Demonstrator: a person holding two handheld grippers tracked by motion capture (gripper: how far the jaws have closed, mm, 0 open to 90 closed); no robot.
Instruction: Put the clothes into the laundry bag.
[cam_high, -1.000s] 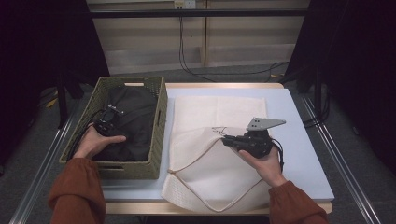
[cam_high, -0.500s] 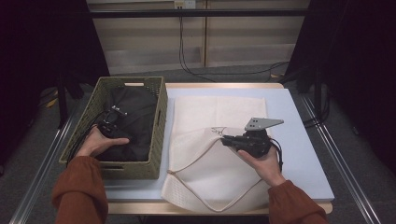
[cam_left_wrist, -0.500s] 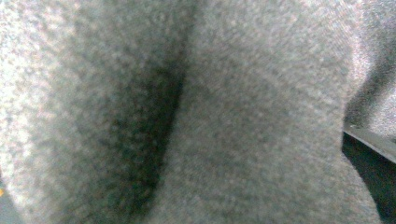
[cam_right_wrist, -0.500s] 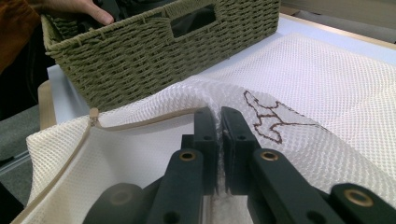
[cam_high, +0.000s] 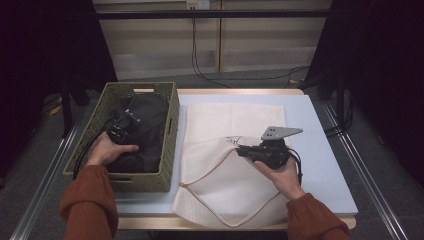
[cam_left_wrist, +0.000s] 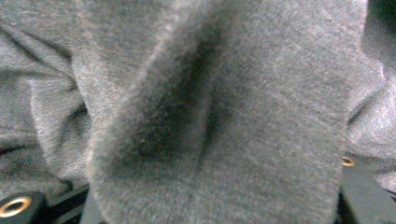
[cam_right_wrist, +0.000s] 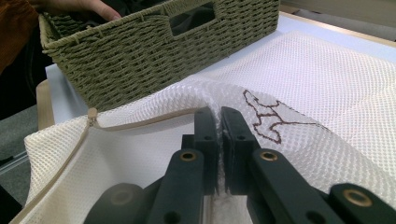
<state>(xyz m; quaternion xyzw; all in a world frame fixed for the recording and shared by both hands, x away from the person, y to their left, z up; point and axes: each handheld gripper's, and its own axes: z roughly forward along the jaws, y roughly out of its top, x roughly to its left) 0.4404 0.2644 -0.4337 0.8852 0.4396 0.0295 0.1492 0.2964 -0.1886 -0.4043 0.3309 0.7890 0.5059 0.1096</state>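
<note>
High view puts the woven olive-green rectangular basket (cam_high: 170, 145) at the left of the table, with the dark grey knitted garment (cam_high: 147, 125) heaped inside it and the left gripper (cam_high: 121, 126) sunk into that heap; just right of the basket, the cream mesh zip-up laundry bag (cam_high: 235, 145), mouth lifted by the right gripper (cam_high: 245, 151), jaws clamped together on the bag's upper layer beside a brown stitched mark (cam_right_wrist: 266, 116); judged step: seizing the garment for loading into the bag; left jaws have just been closing, grey cloth bunched between them, yet actual pinch on the cloth cannot be told, pads buried under fabric; next move calls for a firm grip, a lift clear of the basket's rim, then a carry rightwards to the held-open mouth; garment's full shape hidden by folds.
</note>
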